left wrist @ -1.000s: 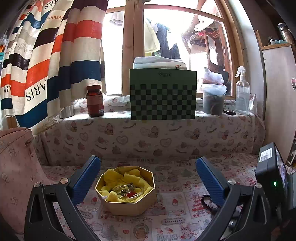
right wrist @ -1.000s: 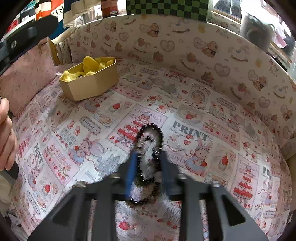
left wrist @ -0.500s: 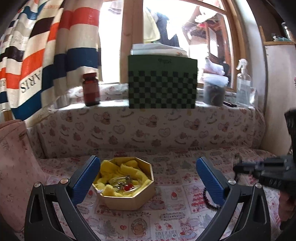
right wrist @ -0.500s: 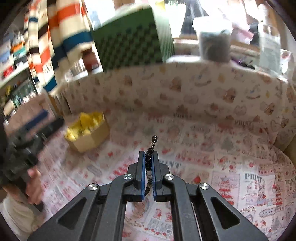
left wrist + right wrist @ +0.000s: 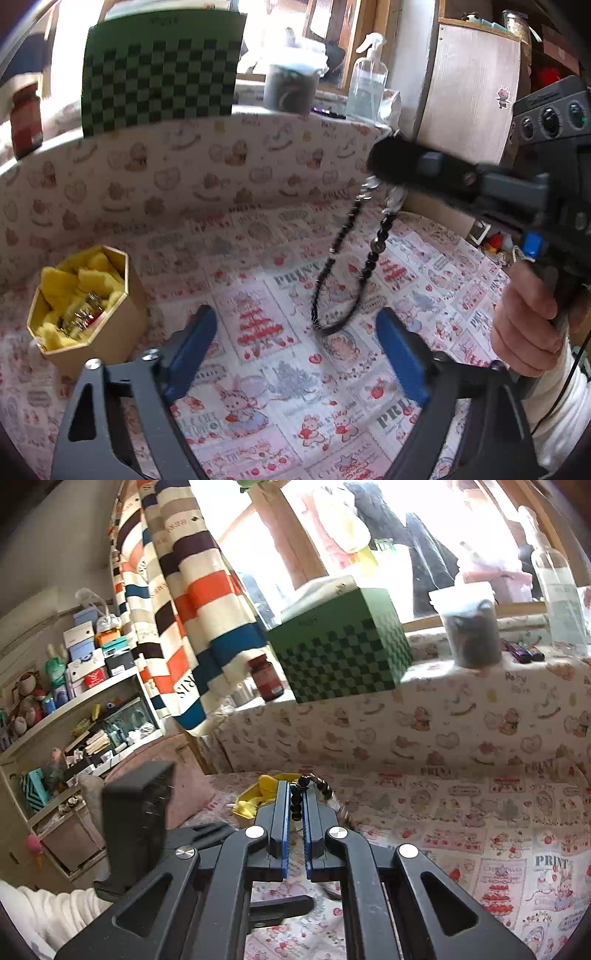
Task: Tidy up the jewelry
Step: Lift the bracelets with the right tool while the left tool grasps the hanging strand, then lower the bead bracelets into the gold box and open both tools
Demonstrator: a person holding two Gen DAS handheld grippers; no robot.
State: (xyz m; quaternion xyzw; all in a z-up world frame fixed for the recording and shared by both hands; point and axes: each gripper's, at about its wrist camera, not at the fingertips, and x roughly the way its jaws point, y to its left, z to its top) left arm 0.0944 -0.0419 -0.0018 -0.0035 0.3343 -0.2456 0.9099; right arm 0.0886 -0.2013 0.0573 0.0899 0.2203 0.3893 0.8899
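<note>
A black bead bracelet (image 5: 343, 266) hangs in a loop from my right gripper (image 5: 380, 166), lifted above the printed cloth. In the right wrist view my right gripper (image 5: 295, 797) is shut on the bracelet (image 5: 297, 801), beads showing between the blue pads. My left gripper (image 5: 295, 347) is open and empty, low over the cloth, just below the hanging loop. A hexagonal gold box (image 5: 85, 306) with yellow lining and some jewelry inside sits on the cloth at the left; it shows partly behind the right fingers (image 5: 258, 794).
A cloth-covered ledge behind holds a green checkered box (image 5: 159, 74), a brown jar (image 5: 26, 118), a dark tub (image 5: 291, 88) and a spray bottle (image 5: 369, 88). A pink bag (image 5: 177, 775) and cluttered shelves (image 5: 74, 701) stand at the left. A striped curtain (image 5: 184, 590) hangs by the window.
My right gripper lifted the bracelet off the cloth and moved it leftward in the air. My left gripper turned right, away from the gold box, toward the hanging bracelet.
</note>
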